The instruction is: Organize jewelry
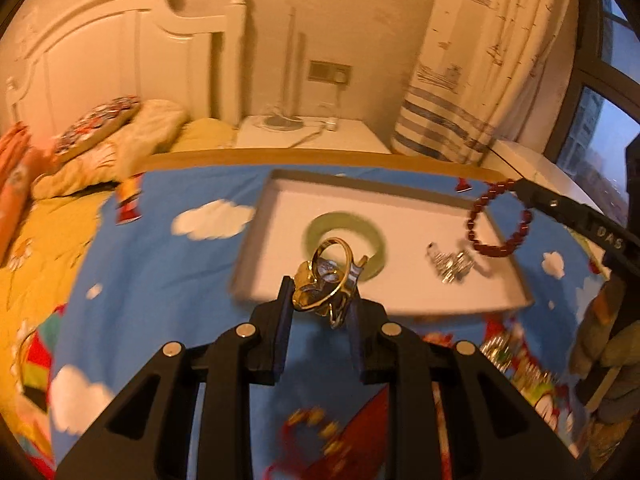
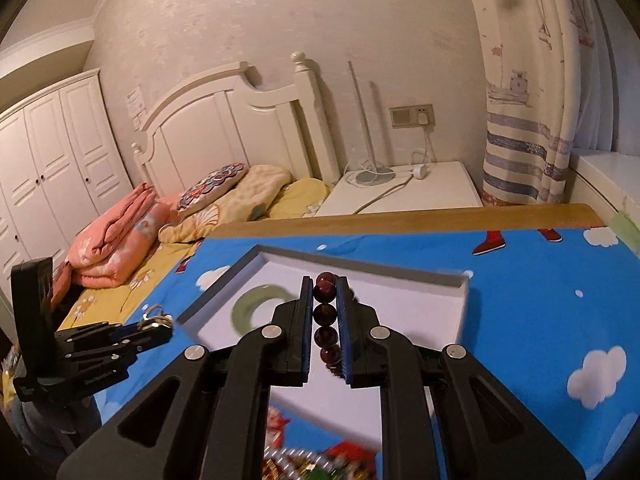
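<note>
Your left gripper (image 1: 322,296) pinches a gold ring (image 1: 326,280), jaws narrowed around it, just short of the white tray (image 1: 404,188) at 12 o'clock. Your right gripper (image 2: 325,280) is clamped on a red bead bracelet (image 2: 326,320), above the tray's near edge; a green bangle (image 1: 344,240) lies inside.

A blue cartoon-print cloth with white clouds (image 2: 520,292) covers the counter, whose bare wooden far edge (image 2: 400,220) shows. Beyond it on the left stands a white wooden headboard (image 2: 240,120) above folded pink blankets (image 2: 116,236). A white nightstand (image 2: 440,188) sits beside a striped curtain (image 2: 524,152) on the right. A white wardrobe (image 2: 52,148) stands far left.
</note>
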A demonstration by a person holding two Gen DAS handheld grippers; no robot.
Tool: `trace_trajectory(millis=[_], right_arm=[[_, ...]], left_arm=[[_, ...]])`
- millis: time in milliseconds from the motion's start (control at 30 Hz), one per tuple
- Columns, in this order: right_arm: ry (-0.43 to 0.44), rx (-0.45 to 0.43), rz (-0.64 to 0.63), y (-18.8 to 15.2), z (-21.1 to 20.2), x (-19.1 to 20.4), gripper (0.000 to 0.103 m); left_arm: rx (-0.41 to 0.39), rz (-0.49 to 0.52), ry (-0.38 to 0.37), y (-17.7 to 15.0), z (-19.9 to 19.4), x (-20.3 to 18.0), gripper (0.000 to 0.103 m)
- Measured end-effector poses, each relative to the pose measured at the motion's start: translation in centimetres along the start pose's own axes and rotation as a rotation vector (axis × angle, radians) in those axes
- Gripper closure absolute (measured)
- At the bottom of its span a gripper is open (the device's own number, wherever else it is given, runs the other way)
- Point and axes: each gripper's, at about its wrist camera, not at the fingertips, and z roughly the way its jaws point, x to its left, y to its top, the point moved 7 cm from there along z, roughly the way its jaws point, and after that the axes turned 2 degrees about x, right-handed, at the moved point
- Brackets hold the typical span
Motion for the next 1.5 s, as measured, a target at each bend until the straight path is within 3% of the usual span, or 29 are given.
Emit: trace_trajectory(millis=[300, 467, 567, 633, 700, 767, 967, 1133, 1300, 1500], right_arm=[[0.079, 0.101, 0.053, 1.3, 5.4, -1.2, 0.089], [0.006, 0.166, 0.108, 0.3, 7.4, -3.9, 0.088], [-0.02, 0.181, 0.122, -0.2, 6.8, -5.3, 0.086], [-0.027, 0.184, 0.111, -0.5, 6.0, -5.7, 0.074], [-0.021, 0.155, 0.101, -0.5, 4.5, -5.9, 0.04], [-0.017, 0.123, 0.097, -0.6, 2.9, -6.2, 0.038], [0.01, 0.105, 0.126, -1.9, -0.8, -6.4, 0.038], [0.036, 0.125, 0.084, -3.8, -2.9, -5.0, 0.027], [0.044, 0.12, 0.031, -5.0, -4.7, -3.4, 0.019], [0.054, 0.096, 0.014, -5.4, -6.7, -1.9, 0.017]], left_arm=[[0.111, 0.102, -0.06, 1.0, 6.9, -6.2, 0.079], [0.201, 0.171, -0.022, 0.2, 9.7, -7.4, 0.077], [0.215, 0.197, -0.019, 0.0, 10.1, -7.9, 0.062], [0.22, 0.203, -0.029, -0.2, 10.2, -8.2, 0.048], [0.212, 0.218, -0.029, -0.4, 9.9, -8.5, 0.033], [0.2, 0.232, -0.008, -0.7, 9.6, -8.7, 0.025], [0.155, 0.177, 0.012, -0.8, 7.0, -7.4, 0.02], [0.056, 0.067, 0.038, -1.1, 3.0, -5.0, 0.005], [-0.006, -0.051, 0.144, -3.1, 0.1, -1.2, 0.003], [-0.014, -0.08, 0.26, -5.8, -1.9, 1.7, 0.003]])
